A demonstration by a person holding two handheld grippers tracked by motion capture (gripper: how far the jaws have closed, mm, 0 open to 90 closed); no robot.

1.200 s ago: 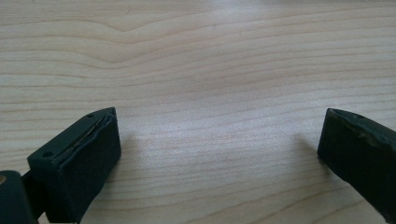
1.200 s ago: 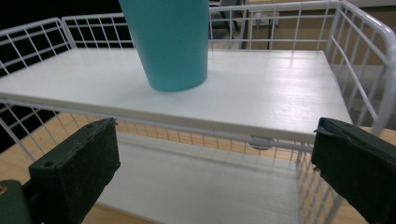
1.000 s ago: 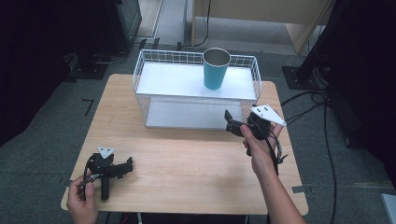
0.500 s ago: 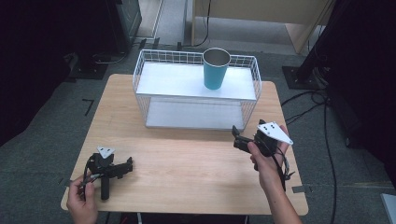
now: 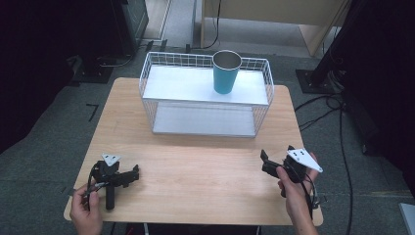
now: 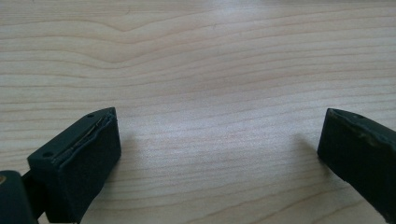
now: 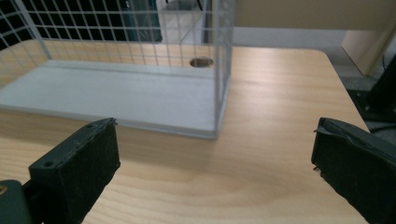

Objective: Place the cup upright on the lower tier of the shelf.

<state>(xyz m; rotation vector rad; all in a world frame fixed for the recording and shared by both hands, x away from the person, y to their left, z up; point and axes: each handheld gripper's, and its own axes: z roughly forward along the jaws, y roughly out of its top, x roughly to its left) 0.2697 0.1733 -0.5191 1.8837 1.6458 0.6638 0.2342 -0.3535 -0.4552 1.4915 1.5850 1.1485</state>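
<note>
Cup (image 5: 226, 72) stands upright on the rack (image 5: 205, 85) top shelf, far from both grippers, left (image 5: 131, 176) and right (image 5: 265, 162), which sit near the table (image 5: 195, 161) edge with jaws wide and empty, suggesting placement is complete.

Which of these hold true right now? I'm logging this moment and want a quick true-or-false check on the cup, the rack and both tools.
1. The teal cup stands upright on the top shelf of the white wire rack. True.
2. The right tool grips the cup. False: its jaws are open with nothing between them, low over the light wooden table, apart from the rack.
3. The left tool is open over bare wood. True.
4. The rack's lower shelf holds a second cup. False: that shelf is bare.
5. The cup lies tipped on the table. False: it stands upright on the rack.
</note>
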